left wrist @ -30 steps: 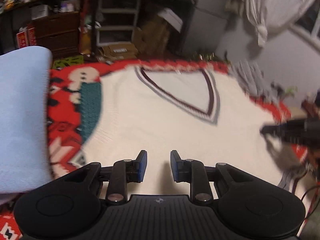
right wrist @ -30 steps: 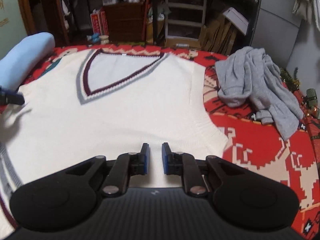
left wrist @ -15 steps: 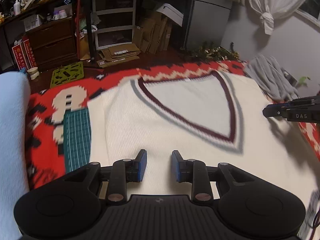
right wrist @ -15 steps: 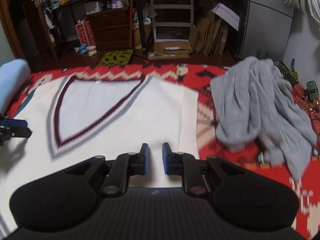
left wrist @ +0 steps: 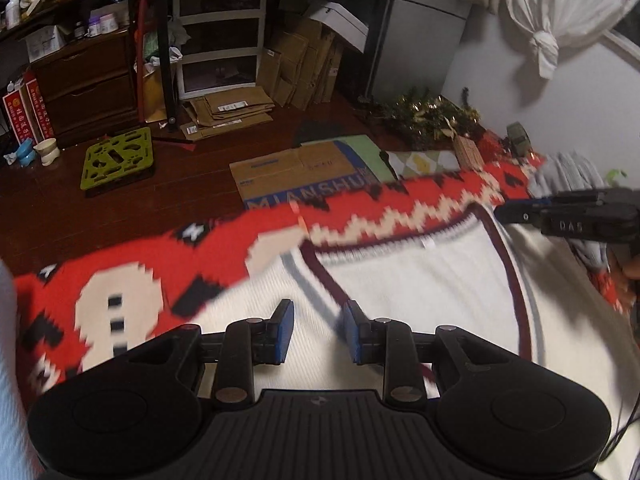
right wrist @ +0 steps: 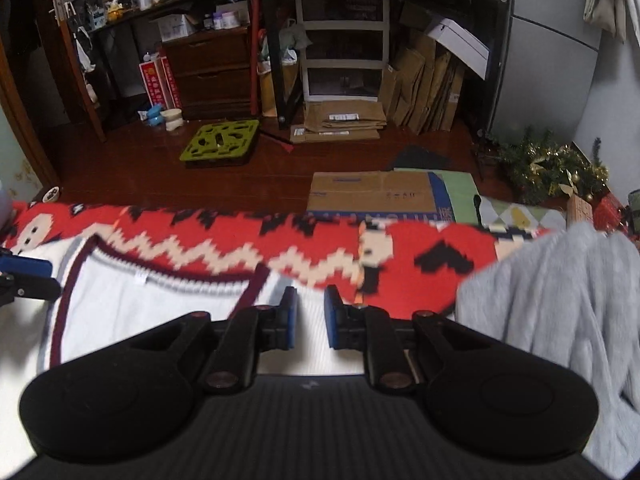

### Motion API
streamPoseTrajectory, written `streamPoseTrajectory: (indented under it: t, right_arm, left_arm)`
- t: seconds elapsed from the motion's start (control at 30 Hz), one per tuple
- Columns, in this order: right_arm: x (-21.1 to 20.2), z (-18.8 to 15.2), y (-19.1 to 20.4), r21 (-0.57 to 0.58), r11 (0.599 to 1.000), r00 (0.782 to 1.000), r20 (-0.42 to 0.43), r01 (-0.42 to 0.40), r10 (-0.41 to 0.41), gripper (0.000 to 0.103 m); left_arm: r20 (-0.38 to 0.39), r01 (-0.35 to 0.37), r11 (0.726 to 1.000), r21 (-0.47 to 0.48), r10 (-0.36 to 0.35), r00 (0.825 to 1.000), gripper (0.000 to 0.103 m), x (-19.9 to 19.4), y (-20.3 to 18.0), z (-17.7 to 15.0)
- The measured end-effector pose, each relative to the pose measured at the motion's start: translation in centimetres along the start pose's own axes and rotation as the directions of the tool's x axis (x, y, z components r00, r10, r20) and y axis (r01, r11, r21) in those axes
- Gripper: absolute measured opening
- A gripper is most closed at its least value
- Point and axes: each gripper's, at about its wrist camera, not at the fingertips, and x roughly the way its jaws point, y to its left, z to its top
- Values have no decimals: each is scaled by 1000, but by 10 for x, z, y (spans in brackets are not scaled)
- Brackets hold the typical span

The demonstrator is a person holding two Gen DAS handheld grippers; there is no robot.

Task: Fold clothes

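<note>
A white V-neck sweater (left wrist: 420, 288) with a maroon and grey collar lies flat on a red patterned blanket (left wrist: 224, 252). My left gripper (left wrist: 319, 316) hovers over its left shoulder beside the collar, jaws slightly apart with nothing between them. My right gripper (right wrist: 310, 304) hovers over the sweater (right wrist: 152, 308) at its right shoulder, near the collar's right end, jaws narrowly apart and empty. Each gripper shows in the other's view: the right gripper (left wrist: 520, 212) at the collar's far right, the left gripper (right wrist: 24, 276) at the left edge.
A crumpled grey garment (right wrist: 560, 300) lies on the blanket (right wrist: 320, 248) right of the sweater. A light blue pillow (left wrist: 8, 360) sits at the far left. Beyond the blanket's far edge are the wooden floor, a flat cardboard box (right wrist: 372, 192) and a green tray (right wrist: 220, 142).
Both grippers have travelled forward over the sweater from its lower body to the shoulders by the collar. The blanket's far edge and the floor have come into view. Jaw gaps look unchanged.
</note>
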Motion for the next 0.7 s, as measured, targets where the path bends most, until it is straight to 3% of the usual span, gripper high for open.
streamPoseTrajectory:
  t: [0.17,0.33,0.43,0.57,0.63,0.7]
  right_arm:
    - [-3,5,-11,59,998,1000,13,7,-7,16]
    - [-34,-5,-26,57,998,1000,14,-10,10,15]
    - [-36,-20,-31,12,1000,1000,-26,-5,6,15]
    - [-26,-17,-36,16,999,999,5,42,-42,12]
    - [-23,-10,-41,39,996,997,8,77,-77,16]
    - [-27,-5,-49,73,995,997,21,75,-77,17]
  left_arm:
    - [29,-14,995,-97,17,999,25,3,18,10]
    - [73,69,990,-123,-61,996,21,-20,31,0]
    - [49,26,994,-109,-21,999,21,-21,34,-7]
    - [49,-14,991,-130,21,999,20,-25,44,-12]
    - [56,-56,988,-141,65,996,21,-30,50,-11]
    - [88,-50,987,-154,64,994,28,-39,59,-11]
